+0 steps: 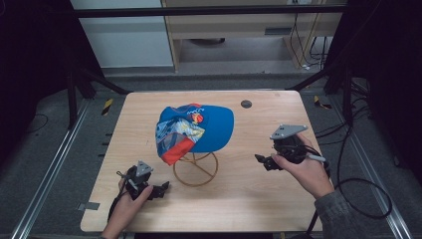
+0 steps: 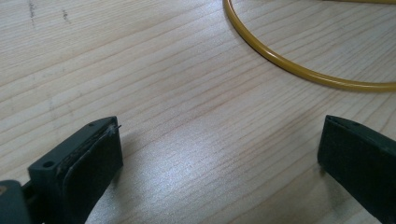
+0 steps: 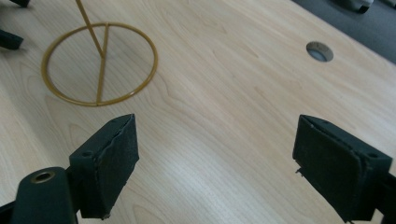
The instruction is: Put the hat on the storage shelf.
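A blue cap [image 1: 199,128] with a colourful printed panel and red-orange patch hangs on a yellow wire stand [image 1: 195,169] in the middle of the table. The stand's ring base [image 3: 99,63] lies flat on the wood, and an arc of that ring [image 2: 299,70] shows ahead of the left jaws. My left gripper [image 1: 161,189] rests low on the table, left of the stand, open with nothing between its fingers [image 2: 88,163]. My right gripper [image 1: 263,162] hovers to the right of the stand, open and empty, its pads [image 3: 109,161] wide apart.
The wooden table [image 1: 259,199] has a round cable hole [image 1: 246,104] at the back right, also in the right gripper view as a grey grommet [image 3: 320,51]. Cables [image 1: 358,199] trail off the right edge. Dark frame rails flank the table.
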Motion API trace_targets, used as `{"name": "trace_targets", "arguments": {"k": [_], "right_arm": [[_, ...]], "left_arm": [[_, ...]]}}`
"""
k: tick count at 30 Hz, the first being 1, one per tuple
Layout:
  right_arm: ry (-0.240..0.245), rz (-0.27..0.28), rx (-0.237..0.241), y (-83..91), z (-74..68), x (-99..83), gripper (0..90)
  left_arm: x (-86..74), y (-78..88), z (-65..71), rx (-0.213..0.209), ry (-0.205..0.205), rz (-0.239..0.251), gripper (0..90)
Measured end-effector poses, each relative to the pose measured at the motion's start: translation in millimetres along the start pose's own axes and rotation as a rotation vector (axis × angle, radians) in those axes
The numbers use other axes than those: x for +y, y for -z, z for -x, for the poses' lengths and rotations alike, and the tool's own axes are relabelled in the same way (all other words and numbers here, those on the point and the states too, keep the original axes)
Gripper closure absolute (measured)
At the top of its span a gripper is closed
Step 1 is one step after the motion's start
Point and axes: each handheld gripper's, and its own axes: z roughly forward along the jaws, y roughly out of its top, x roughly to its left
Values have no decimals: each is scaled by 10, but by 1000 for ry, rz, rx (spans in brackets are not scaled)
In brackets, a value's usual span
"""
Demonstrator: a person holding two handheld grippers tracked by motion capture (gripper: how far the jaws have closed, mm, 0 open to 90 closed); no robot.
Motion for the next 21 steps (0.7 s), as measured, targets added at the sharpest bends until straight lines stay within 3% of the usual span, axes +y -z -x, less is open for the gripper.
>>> {"name": "trace_targets", "arguments": {"k": [12,21], "right_arm": [[-52,-22,-22,-189,-11,-435,144],[-81,-54,-12,-399,-125,-769,142]], "left_arm": [[0,0,-1,-1,-1,0,0],[-1,1,-2,-1,-3,0,0]]}}
